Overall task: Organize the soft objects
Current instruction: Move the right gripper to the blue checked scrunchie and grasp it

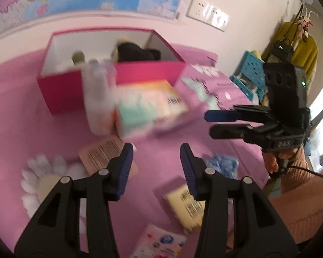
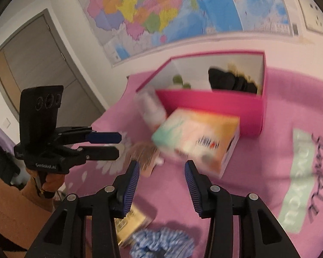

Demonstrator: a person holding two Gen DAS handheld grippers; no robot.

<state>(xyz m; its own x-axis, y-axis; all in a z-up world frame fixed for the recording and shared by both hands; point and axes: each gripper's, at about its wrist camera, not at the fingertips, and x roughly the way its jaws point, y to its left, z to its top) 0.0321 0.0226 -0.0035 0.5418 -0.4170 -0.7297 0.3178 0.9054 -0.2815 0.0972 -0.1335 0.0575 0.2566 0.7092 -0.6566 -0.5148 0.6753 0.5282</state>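
Note:
An open pink box (image 1: 140,73) (image 2: 206,103) stands at the back of the pink cloth (image 1: 21,111). Inside it lie a black soft item (image 1: 135,52) (image 2: 230,79) and something green (image 1: 78,57). A blue striped scrunchie (image 1: 222,165) (image 2: 163,243) lies on the cloth close to me. My left gripper (image 1: 156,150) (image 2: 118,145) hovers open over bare cloth, left of the scrunchie, nothing between its fingers. My right gripper (image 2: 163,165) (image 1: 208,124) is open too, above the cloth, with the scrunchie below and just behind its fingertips.
A colourful tissue pack (image 1: 148,107) (image 2: 198,139) and a white bottle (image 1: 99,99) sit in front of the box. A brown barcode card (image 1: 101,154), a yellow packet (image 1: 186,206) (image 2: 129,223) and a printed white packet (image 1: 159,243) lie nearer. A blue crate (image 1: 249,71) stands right.

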